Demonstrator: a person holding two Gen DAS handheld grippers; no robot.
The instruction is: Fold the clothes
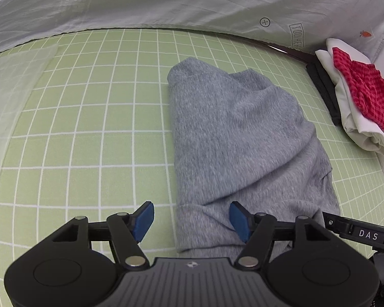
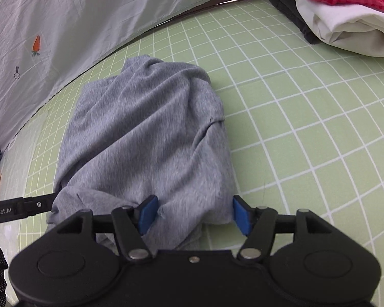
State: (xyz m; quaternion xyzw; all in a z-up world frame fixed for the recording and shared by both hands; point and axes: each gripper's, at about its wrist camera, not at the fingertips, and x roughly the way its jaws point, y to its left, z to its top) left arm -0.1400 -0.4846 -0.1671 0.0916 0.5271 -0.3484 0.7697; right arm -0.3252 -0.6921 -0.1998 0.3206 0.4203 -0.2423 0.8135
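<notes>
Centrally placed on a green grid-lined cutting mat (image 1: 89,128): a grey knit garment (image 1: 238,133), folded into a long, lumpy bundle, creased along its top and running from the near edge toward the far edge of the mat. Seen again from the right wrist camera as the same grey bundle (image 2: 146,138), its near hem bunched and slightly untidy. Just above that near hem, the left gripper (image 1: 192,220), blue pads spread apart, one pad over bare mat and the other over the cloth, gripping nothing. Likewise released, the right gripper (image 2: 193,215), blue pads standing wide on either side of the garment's near right corner, fabric between them but not pinched. Poking in from the side of each view, a black arm of the other gripper, close beside the near end of the bundle. Farther out at the mat's far right corner, well apart from the grey piece, a stack of folded clothes: a red checked item (image 1: 361,92) on top, a white folded one (image 1: 355,128) under it, something dark (image 1: 322,87) at the bottom. Behind everything, a pale printed sheet (image 1: 166,0) with small carrot and circle motifs, draped as a backdrop along the mat's far edge.
</notes>
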